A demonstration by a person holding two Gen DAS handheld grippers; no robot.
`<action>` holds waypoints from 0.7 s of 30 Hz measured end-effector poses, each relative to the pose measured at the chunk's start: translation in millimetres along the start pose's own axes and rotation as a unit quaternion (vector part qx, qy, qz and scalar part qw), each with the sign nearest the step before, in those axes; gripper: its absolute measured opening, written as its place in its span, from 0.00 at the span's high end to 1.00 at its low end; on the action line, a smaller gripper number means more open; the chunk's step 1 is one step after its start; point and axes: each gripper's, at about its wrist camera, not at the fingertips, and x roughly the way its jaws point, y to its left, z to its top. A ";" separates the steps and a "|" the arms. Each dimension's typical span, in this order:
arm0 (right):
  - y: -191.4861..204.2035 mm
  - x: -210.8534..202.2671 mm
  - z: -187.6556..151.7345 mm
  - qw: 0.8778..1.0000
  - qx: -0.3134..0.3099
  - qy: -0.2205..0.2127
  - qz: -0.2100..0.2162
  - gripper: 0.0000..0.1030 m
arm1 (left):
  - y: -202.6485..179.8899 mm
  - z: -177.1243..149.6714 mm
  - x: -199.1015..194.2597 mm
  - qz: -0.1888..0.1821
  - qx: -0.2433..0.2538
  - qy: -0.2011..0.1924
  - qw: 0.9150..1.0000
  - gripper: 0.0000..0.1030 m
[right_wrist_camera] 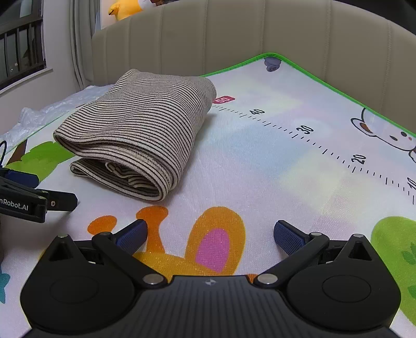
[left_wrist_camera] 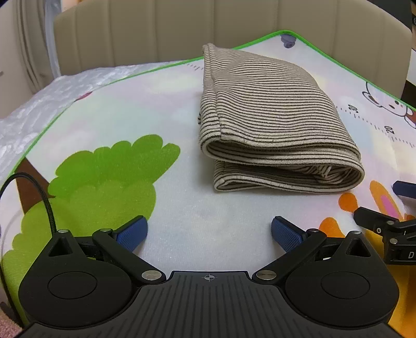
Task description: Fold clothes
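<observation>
At the centre right of the left wrist frame, the striped garment (left_wrist_camera: 273,124) lies folded in a thick bundle on the cartoon play mat (left_wrist_camera: 161,104), touched by neither tool. The left gripper (left_wrist_camera: 209,232) sits at bottom centre, fingers spread wide and empty. The right gripper (right_wrist_camera: 210,234) is likewise splayed and empty; its view shows the bundle upper left, what seems a yellow plush toy (right_wrist_camera: 124,9) beyond.

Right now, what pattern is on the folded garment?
Thin dark stripes on beige, running across the folded garment; clearest in the left wrist view.
</observation>
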 end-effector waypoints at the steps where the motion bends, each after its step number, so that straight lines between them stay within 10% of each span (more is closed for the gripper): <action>1: -0.1 0.0 0.0 1.000 0.000 0.000 0.000 0.00 | 0.5 0.0 -0.2 -0.001 -0.001 0.000 1.000 0.00; 21: -1.5 0.2 -0.1 1.000 0.001 -0.001 0.001 0.00 | 5.3 -0.6 1.5 -0.009 -0.006 0.012 1.000 0.00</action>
